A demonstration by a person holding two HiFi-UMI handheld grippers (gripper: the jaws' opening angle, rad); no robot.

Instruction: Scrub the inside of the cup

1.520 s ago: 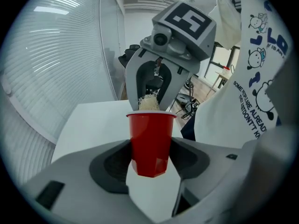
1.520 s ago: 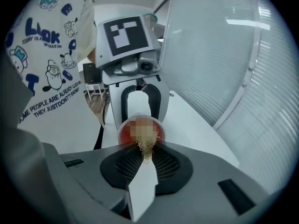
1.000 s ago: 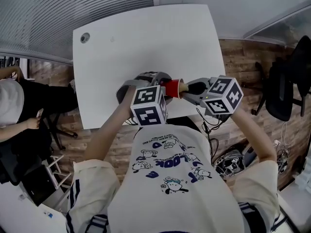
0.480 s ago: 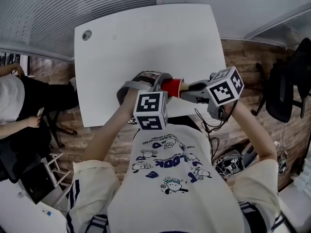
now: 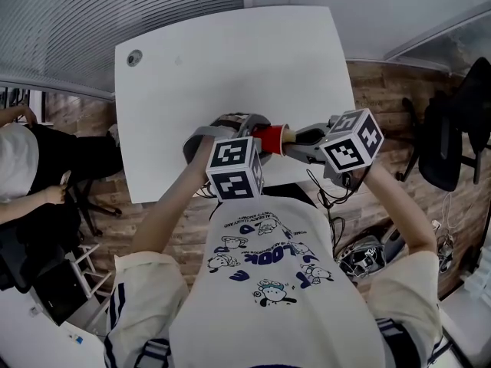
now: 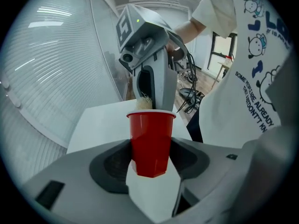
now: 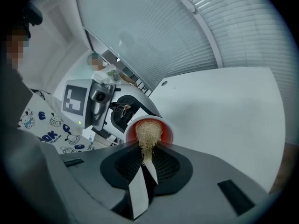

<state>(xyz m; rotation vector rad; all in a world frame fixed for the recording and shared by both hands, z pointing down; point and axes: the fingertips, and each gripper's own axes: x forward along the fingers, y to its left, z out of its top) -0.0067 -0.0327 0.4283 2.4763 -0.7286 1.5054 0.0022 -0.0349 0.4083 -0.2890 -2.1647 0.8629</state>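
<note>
- A red cup (image 6: 149, 136) lies sideways, clamped between the jaws of the left gripper (image 6: 150, 158), above the 6 o'clock edge of the white table (image 5: 230, 67).
- A straw-coloured scrubber (image 7: 148, 133) sits in the cup's mouth, pinched tight by the right gripper (image 7: 145, 164) at the cup's 3 o'clock.
- Around the table are a wood-plank floor (image 5: 383, 106) and, at 10 o'clock, slatted blinds (image 5: 92, 21).

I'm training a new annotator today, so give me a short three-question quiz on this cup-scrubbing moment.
1. True or false: the left gripper is shut on the red cup.
2. What does the right gripper hold? A) a foam sponge block B) a fibrous scrubber C) a spoon
3. Fill in: the scrubber's tuft meets the cup at its ____ (mouth or base).

Key: 1 true; 2 B; 3 mouth.
</note>
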